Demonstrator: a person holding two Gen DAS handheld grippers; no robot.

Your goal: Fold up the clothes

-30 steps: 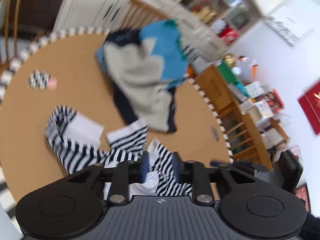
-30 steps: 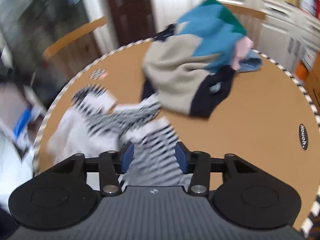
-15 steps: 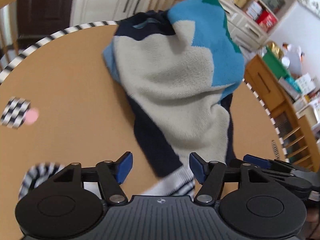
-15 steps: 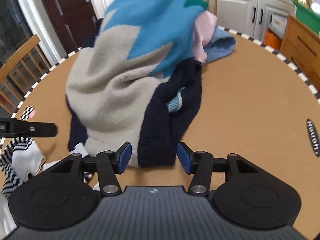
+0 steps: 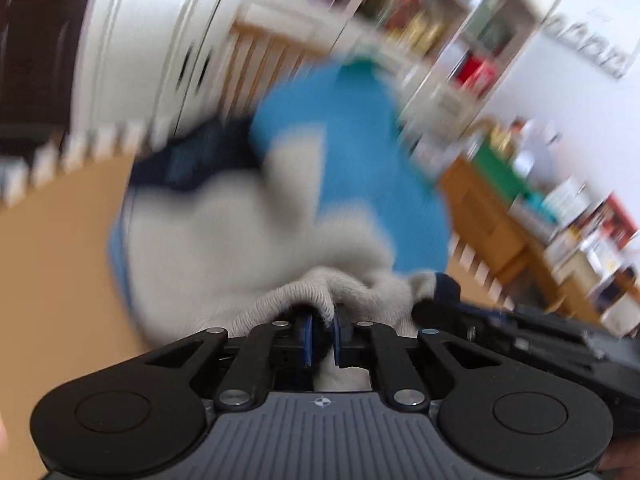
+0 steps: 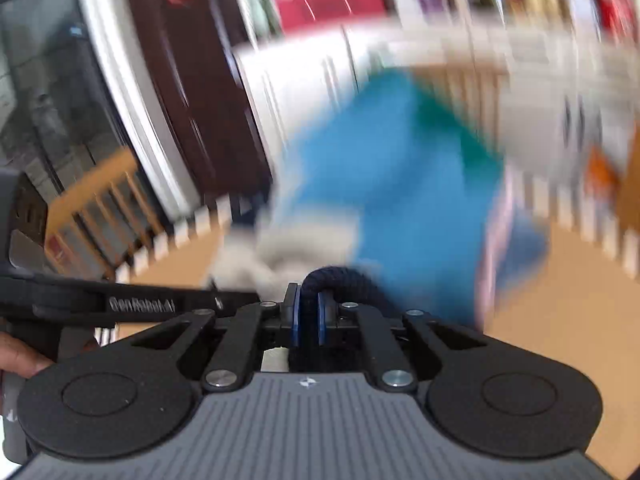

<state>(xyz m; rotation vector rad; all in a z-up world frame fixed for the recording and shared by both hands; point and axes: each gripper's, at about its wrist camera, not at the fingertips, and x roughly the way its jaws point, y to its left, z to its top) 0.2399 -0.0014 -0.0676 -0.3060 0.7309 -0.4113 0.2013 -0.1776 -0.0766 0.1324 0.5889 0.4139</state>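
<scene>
Round tan desk (image 5: 52,248), cupboards behind, frames blurred. Knit sweater (image 5: 248,224) mid-frame, bunched over desk. Left hand-held gripper (image 5: 321,334) clenched on cream fold; right hand-held gripper (image 6: 308,316) clenched on navy edge. Judged soft, thick, floppy; hold edges, well apart.

sweater (image 5: 280,216): motion blur is smearing its blue, beige and navy patches in both views; its outline is not showing clearly
sweater's near folds: lying hidden behind the gripper bodies
shelves (image 5: 432,20): blurring too much to tell what is standing on them
table (image 5: 52,248): its near part is being covered by the left gripper (image 5: 321,336) body
hand (image 6: 16,356): being cut off by the left edge of the right wrist view
</scene>
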